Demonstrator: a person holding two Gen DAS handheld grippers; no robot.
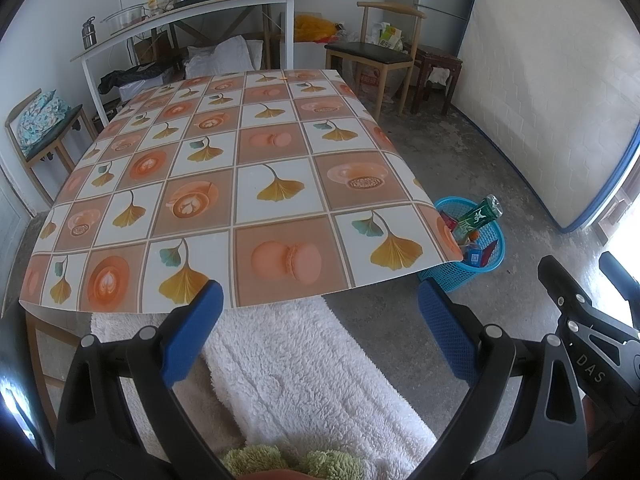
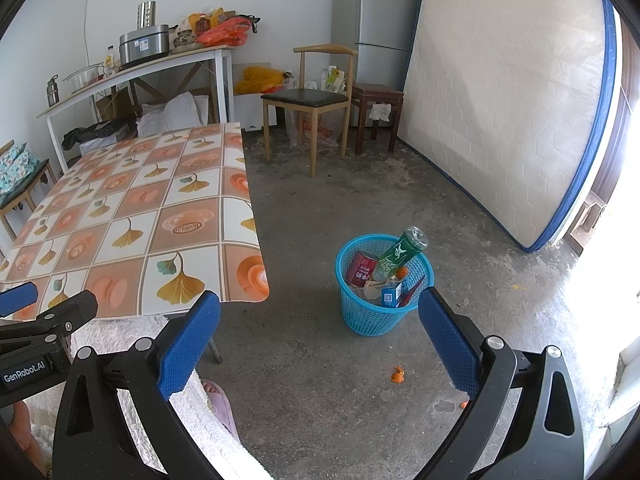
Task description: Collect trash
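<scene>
A blue plastic basket (image 2: 362, 314) stands on the concrete floor right of the table; it also shows in the left wrist view (image 1: 490, 240). It holds a green bottle (image 2: 402, 254), a red can (image 2: 360, 268), a small blue box (image 2: 390, 295) and other wrappers. My left gripper (image 1: 320, 304) is open and empty, held off the near edge of the table (image 1: 240, 184). My right gripper (image 2: 319, 312) is open and empty, above the floor just short of the basket. Orange scraps (image 2: 397, 375) lie on the floor near the right gripper.
The table carries a patterned cloth. A white fluffy cover (image 1: 304, 376) lies below the near table edge. A wooden chair (image 2: 316, 100), a dark stool (image 2: 376, 96), a fridge (image 2: 376, 12) and a leaning mattress (image 2: 508, 112) stand at the back right. A cluttered side table (image 2: 132, 68) stands along the back wall.
</scene>
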